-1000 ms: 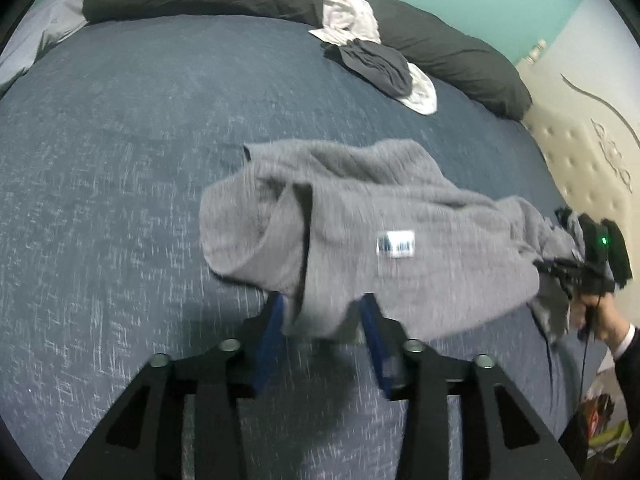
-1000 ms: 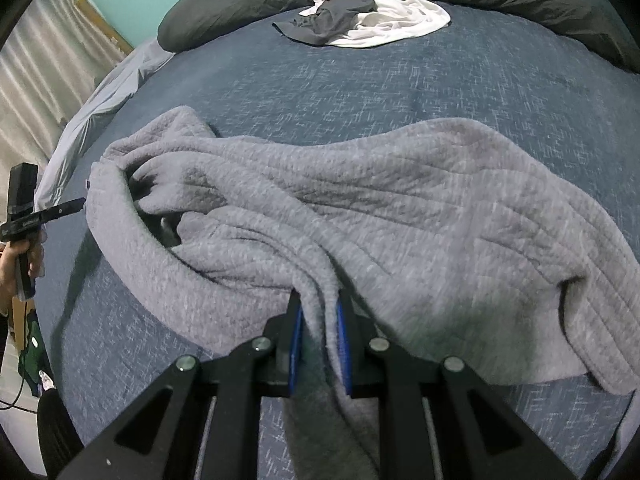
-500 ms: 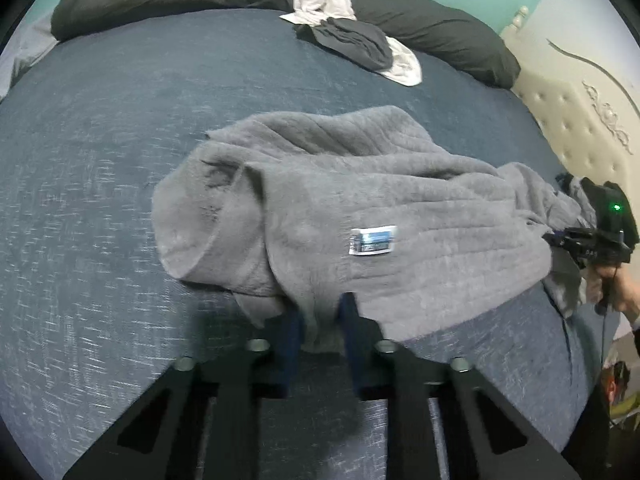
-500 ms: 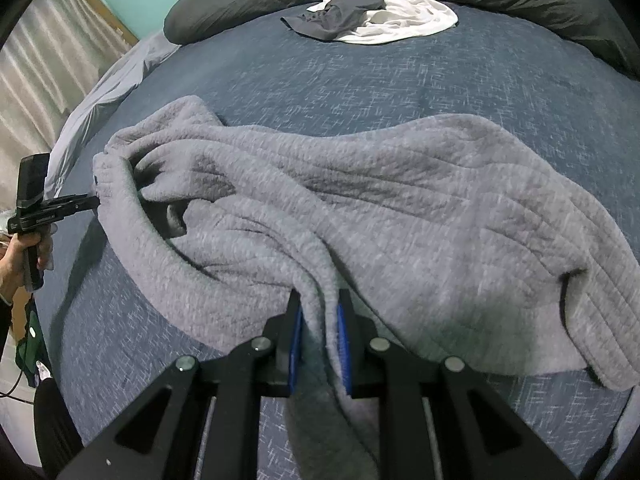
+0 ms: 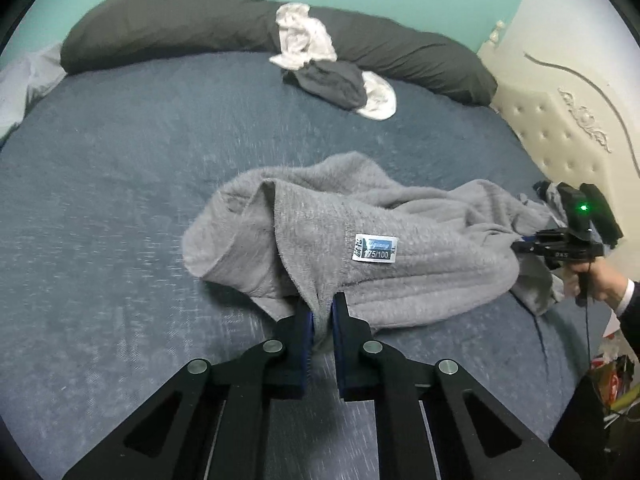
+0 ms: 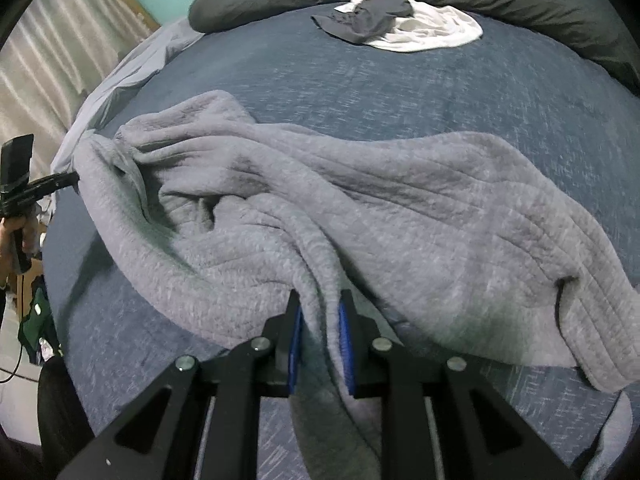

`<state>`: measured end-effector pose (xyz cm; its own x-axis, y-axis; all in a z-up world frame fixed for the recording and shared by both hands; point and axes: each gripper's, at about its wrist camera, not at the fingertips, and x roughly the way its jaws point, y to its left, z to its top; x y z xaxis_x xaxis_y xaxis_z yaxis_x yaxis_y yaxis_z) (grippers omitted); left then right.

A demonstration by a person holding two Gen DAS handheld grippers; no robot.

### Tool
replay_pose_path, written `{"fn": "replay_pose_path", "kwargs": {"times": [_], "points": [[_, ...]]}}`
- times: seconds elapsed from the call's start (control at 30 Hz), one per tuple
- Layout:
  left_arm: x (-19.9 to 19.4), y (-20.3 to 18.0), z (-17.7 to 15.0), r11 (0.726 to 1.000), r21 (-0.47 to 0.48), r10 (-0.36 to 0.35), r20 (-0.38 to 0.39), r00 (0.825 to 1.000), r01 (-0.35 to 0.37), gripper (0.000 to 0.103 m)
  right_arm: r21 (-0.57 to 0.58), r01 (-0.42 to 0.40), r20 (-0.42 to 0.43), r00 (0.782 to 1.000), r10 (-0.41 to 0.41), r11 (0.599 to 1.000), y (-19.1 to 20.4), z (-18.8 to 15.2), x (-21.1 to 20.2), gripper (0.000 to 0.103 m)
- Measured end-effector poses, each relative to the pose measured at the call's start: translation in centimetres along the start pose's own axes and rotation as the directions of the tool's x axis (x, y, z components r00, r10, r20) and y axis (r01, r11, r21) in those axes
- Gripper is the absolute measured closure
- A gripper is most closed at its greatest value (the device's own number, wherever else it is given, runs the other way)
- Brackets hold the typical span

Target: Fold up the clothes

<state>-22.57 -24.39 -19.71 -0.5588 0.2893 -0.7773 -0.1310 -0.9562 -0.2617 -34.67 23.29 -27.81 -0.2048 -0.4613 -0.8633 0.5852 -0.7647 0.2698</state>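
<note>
A grey ribbed knit garment lies crumpled on the blue bed, with a white size label facing up. My left gripper is shut on the garment's near edge, a fold pinched between its blue pads. At the far right of the left wrist view, my right gripper holds the other end. In the right wrist view the garment spreads wide, and my right gripper is shut on a thick fold of it. The left gripper shows at the garment's far left end.
A pile of white and dark clothes lies at the back of the bed against a long dark pillow. A cream tufted headboard stands to the right. Curtains hang beyond the bed's left side.
My left gripper went from open around the garment's edge to shut on it. The garment has bunched up and shifted toward the middle of the bed. The right gripper kept its hold.
</note>
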Motion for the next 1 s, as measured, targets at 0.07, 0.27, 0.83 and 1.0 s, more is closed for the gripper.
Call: {"fn": "replay_pose_path", "kwargs": {"times": [0.07,0.27,0.83,1.0], "points": [[-2.4,0.0,-0.2,1.000,-0.004,-0.001,0.023,1.000,0.001,0.094,-0.028,-0.012,-0.002,1.000,0.012,1.000,1.1,0.2,-0.8,0.087],[-8.1,0.1,-1.8,1.000,-0.023,0.008,0.065,0.998,-0.006,0.094,-0.076,-0.088,-0.019,0.996,0.087,0.993,4.0,0.2,-3.6,0.087],[-1.1,3.5,-10.9,0.979,-0.199,0.016,-0.178,0.984,-0.052,0.089,-0.044,-0.154,-0.112,0.982,0.149,0.987,4.0,-3.2,-2.0,0.074],[-3.8,3.9,-9.2,0.978,-0.202,0.035,-0.102,0.994,-0.055,0.077,-0.002,-0.046,0.003,0.999,0.046,0.999,0.1,-0.7,-4.8,0.058]]}}
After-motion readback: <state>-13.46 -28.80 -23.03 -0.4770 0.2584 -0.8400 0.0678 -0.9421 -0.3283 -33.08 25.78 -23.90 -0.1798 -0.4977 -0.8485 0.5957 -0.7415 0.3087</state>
